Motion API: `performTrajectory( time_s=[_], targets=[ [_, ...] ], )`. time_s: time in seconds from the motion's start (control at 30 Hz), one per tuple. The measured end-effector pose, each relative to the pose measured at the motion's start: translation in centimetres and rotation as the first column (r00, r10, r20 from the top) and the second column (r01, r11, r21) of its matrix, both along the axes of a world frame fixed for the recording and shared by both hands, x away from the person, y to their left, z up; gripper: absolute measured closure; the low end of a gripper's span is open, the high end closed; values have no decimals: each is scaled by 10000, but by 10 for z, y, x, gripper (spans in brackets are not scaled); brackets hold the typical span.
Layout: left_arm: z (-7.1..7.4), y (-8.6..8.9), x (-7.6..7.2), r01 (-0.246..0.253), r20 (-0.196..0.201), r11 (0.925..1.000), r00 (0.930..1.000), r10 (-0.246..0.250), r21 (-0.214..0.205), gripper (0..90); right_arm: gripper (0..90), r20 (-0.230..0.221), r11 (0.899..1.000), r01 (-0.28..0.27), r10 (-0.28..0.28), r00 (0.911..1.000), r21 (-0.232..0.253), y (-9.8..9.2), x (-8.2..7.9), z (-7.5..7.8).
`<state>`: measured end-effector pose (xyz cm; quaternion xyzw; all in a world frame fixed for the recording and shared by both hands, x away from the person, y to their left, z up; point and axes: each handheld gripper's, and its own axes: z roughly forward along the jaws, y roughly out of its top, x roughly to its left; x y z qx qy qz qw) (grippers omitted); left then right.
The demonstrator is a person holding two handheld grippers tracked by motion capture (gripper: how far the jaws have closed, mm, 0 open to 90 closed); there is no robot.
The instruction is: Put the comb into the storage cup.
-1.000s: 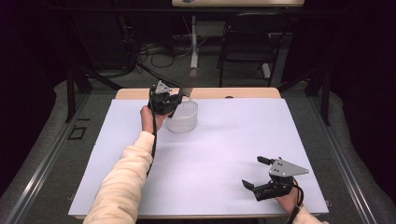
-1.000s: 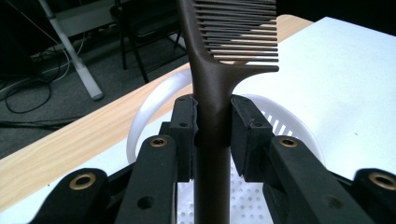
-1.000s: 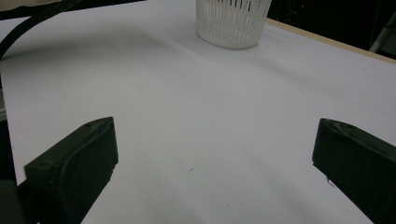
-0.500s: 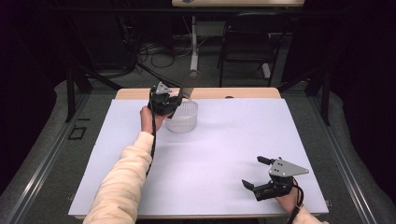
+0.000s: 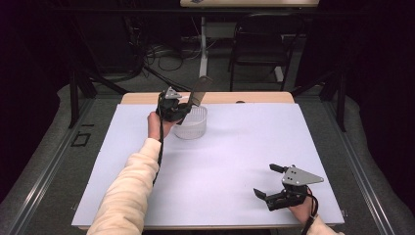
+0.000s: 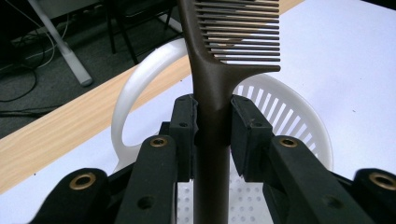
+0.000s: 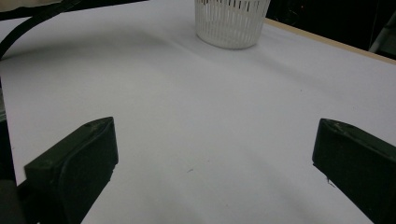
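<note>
Brown comb (image 6: 212, 88) lifted higher — left gripper (image 6: 212, 128) clamped; right gripper (image 5: 275, 182) unmoved, spread.

Left tool (image 5: 182, 108) clamped, right tool (image 5: 272, 182) jaws wide apart

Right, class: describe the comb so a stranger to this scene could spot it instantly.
Start at the white table and go to its far edge, where a white slatted basket stands. Over it, the left gripper clamps a brown comb by its handle, the only dark, toothed thing there.
</note>
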<state>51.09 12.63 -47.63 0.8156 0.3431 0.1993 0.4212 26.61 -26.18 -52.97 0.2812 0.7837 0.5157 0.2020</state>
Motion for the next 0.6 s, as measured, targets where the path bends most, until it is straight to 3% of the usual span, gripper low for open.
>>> performTrajectory(
  time_s=[0.6],
  targets=[
    [-4,-2,0,183,-177,9992,9997,-177,347,722,0,-45,10000,-8,8,10000,1,0,0,0]
  ],
)
